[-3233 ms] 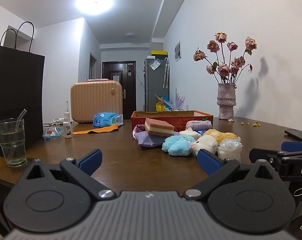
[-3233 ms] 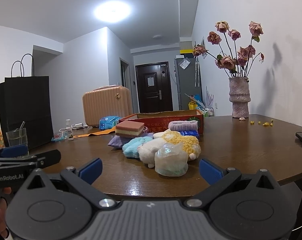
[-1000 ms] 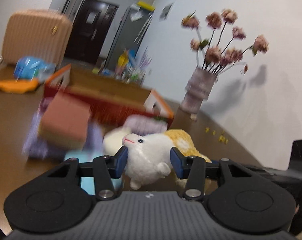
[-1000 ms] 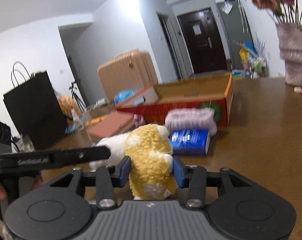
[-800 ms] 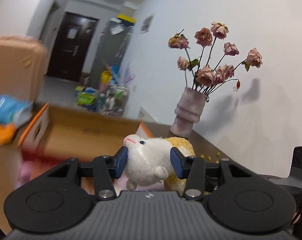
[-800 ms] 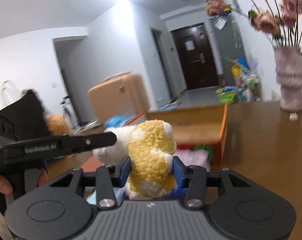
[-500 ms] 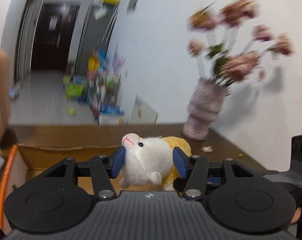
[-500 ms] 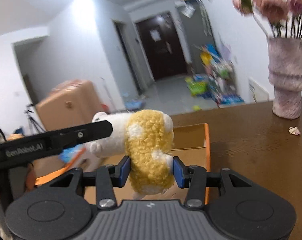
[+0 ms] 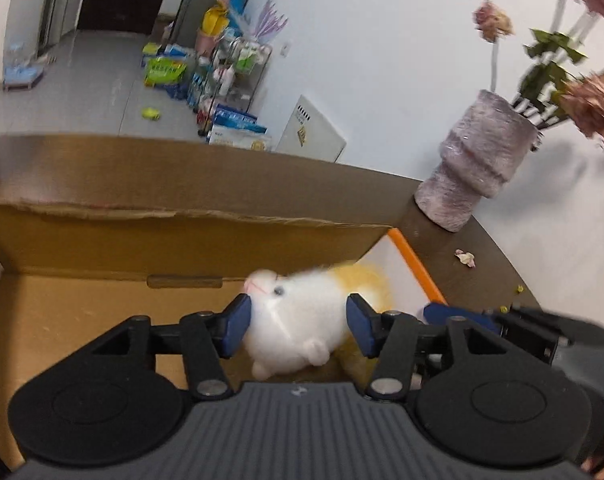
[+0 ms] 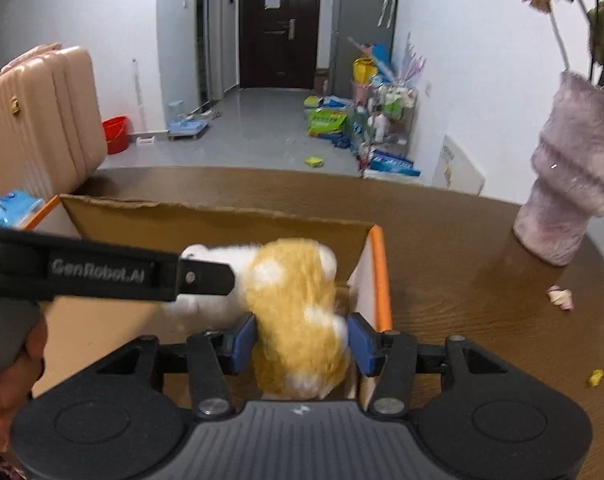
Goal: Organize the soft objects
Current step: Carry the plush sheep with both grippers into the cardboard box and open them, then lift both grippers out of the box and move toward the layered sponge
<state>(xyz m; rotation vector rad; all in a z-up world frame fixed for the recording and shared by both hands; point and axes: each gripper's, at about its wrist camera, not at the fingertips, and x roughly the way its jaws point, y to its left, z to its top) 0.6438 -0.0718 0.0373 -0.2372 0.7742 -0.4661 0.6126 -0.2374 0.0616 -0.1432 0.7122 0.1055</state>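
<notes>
Left wrist view: left gripper (image 9: 297,318), jaws just opening, loosely brackets the white-and-yellow plush toy (image 9: 302,320); right gripper (image 10: 302,338) likewise. Below lies the open brown cardboard box (image 9: 101,240). Release seems underway; next, withdraw clear.

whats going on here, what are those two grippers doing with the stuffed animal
A person holds a gripper in each hand, and both carry one white and yellow plush toy over the open cardboard box on the wooden table. The left gripper has the white head end between its jaws, the right gripper the yellow body. Both sets of jaws have just been opening, so the toy looks about to drop into the box. A vase of dried roses stands nearby.
</notes>
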